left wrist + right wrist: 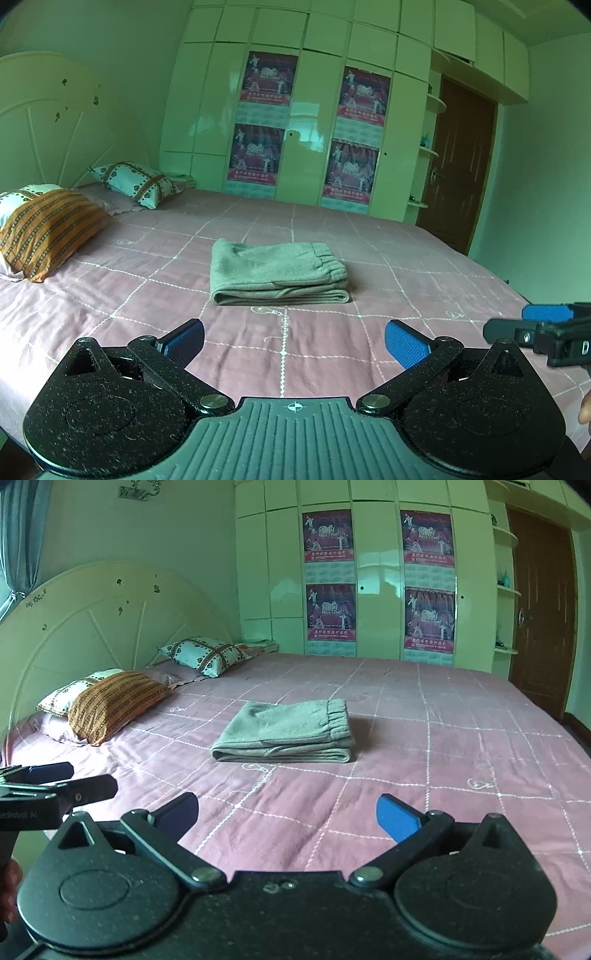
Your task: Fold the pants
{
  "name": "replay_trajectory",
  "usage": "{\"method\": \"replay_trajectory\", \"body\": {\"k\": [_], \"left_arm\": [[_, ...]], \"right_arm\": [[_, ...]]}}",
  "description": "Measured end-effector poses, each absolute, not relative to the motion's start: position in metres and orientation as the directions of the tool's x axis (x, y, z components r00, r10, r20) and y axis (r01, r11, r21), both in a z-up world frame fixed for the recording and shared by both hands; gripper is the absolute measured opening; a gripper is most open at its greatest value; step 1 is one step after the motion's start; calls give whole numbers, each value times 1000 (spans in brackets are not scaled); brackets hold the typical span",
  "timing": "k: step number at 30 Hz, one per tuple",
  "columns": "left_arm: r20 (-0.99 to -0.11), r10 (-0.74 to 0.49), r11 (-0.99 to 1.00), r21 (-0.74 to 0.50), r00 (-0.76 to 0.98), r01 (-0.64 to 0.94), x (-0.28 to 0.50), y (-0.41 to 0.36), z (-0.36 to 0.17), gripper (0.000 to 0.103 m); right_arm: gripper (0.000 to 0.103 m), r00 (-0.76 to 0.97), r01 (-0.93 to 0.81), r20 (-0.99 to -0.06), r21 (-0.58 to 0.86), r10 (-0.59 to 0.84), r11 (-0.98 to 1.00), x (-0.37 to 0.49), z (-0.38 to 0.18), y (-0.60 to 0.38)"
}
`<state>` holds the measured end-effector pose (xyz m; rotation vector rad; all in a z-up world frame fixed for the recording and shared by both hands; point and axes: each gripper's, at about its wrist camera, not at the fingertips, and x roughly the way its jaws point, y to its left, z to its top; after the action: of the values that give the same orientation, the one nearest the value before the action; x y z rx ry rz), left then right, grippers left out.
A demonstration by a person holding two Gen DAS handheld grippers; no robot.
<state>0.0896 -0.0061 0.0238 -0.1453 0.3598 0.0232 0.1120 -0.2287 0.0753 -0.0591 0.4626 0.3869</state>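
From the left wrist view, the pants (279, 271) sit at about twelve o'clock ahead, a tidy grey rectangle stacked in layers on the pink bed (424, 258), elastic waistband on top toward three o'clock, folded edge facing us. The left tool (294, 341) is spread wide and empty, well apart from the cloth, and the right tool (532, 325) pokes in at three o'clock, holding nothing. Over to the right wrist view: same neat bundle, the pants (284, 733) at twelve o'clock in the middle of the bed (461, 746), pillows (114, 701) off at ten o'clock. The right tool (287, 814) gapes open with nothing between its pads; the left tool (62, 781) shows at nine o'clock, clear of the fabric. By my reading the folding looks finished, with at most a tidy-up left.
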Motion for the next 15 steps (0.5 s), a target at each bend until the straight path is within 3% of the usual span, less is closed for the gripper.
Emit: {"method": "replay_trajectory", "body": {"k": [15], "left_arm": [[-351, -8, 990, -137, 936, -43, 91, -6, 24, 103]], "right_arm": [[97, 826, -366, -446, 39, 344, 930, 112, 76, -230]]}}
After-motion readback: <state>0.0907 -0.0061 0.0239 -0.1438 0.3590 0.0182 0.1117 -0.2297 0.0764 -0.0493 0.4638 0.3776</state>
